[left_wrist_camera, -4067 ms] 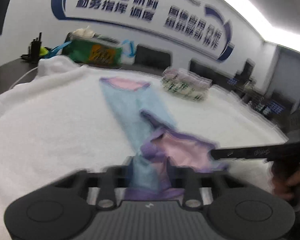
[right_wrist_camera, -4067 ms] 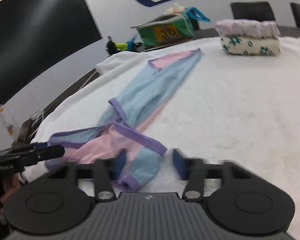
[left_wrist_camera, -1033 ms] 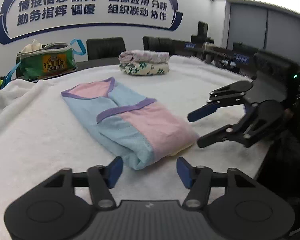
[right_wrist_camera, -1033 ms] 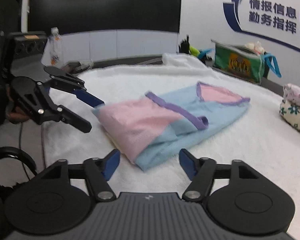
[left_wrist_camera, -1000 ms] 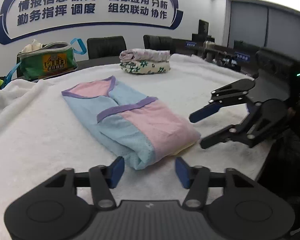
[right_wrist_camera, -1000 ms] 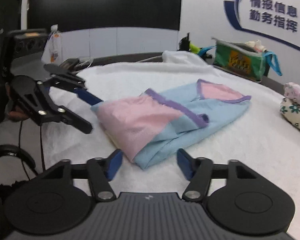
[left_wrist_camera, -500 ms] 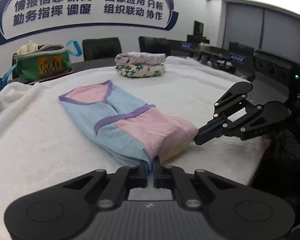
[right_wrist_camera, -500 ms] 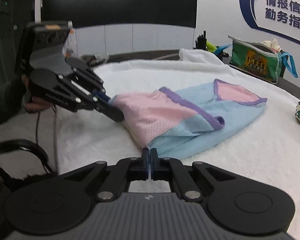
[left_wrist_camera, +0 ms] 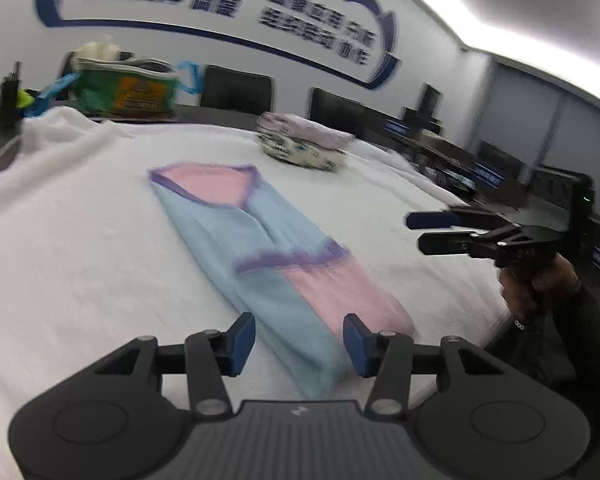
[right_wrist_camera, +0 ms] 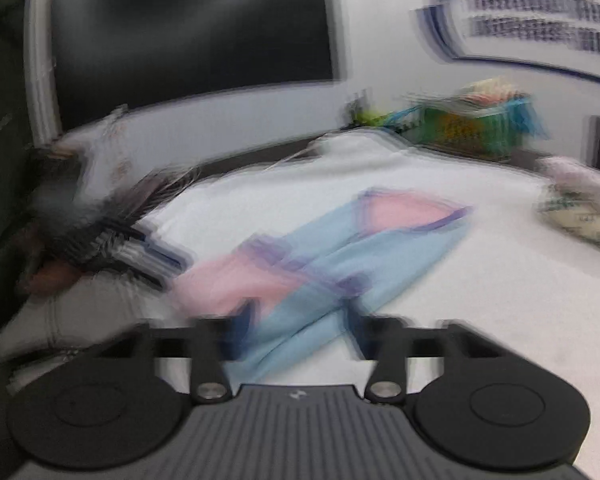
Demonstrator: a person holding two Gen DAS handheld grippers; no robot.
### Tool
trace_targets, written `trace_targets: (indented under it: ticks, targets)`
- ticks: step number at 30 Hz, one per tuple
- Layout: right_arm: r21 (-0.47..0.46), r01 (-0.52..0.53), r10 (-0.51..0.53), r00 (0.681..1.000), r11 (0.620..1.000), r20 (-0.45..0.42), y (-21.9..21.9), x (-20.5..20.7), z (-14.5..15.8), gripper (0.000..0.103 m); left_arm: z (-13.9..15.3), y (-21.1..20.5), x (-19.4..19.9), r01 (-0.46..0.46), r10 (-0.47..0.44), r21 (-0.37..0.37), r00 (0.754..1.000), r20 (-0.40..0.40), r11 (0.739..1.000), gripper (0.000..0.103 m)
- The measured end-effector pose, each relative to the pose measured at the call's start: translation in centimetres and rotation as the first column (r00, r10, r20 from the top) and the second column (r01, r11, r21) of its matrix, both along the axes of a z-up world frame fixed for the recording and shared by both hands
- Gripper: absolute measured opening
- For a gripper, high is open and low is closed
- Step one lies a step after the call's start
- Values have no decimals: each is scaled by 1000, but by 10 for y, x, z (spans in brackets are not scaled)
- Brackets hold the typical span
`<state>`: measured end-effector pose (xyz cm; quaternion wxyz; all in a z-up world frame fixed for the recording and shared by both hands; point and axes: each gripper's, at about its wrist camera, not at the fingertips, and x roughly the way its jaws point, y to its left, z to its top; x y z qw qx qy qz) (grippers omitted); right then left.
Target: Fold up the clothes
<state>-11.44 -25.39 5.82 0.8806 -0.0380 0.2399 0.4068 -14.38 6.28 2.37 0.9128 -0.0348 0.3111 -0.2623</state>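
A folded light-blue and pink garment [left_wrist_camera: 268,256] with purple trim lies flat on the white towel-covered table [left_wrist_camera: 80,248]. My left gripper [left_wrist_camera: 298,344] is open just above the garment's near end, one fingertip on each side, holding nothing. My right gripper [left_wrist_camera: 428,233] hovers to the right of the garment, off the cloth, held by a hand [left_wrist_camera: 540,280]. The right wrist view is blurred by motion. There the right gripper [right_wrist_camera: 296,320] is open over the near edge of the garment [right_wrist_camera: 320,264]. The left gripper [right_wrist_camera: 140,248] shows as a dark smear at the left.
A green bag [left_wrist_camera: 128,92] stands at the table's far left. A stack of folded floral clothes [left_wrist_camera: 304,142] sits beyond the garment. Dark chairs [left_wrist_camera: 236,90] line the far side. The table's edge [left_wrist_camera: 480,320] runs close by on the right.
Half a second ago both grippers were shut on the garment's near end. Now both are open and the cloth lies released. The right gripper has swung away from it.
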Motion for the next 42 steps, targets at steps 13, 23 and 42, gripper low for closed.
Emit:
trace_targets:
  ticks: [13, 23, 42]
  targets:
    - [-24, 66, -69, 984, 998, -164, 56, 46, -23, 51, -5, -20, 32, -32, 32, 14, 999, -17, 999, 11]
    - [-11, 75, -76, 993, 997, -86, 77, 53, -13, 6, 9, -34, 50, -138, 128, 65, 983, 133, 988, 6]
    - [172, 62, -20, 972, 983, -234, 2, 11, -27, 41, -7, -65, 7, 0, -31, 175, 985, 172, 985, 31]
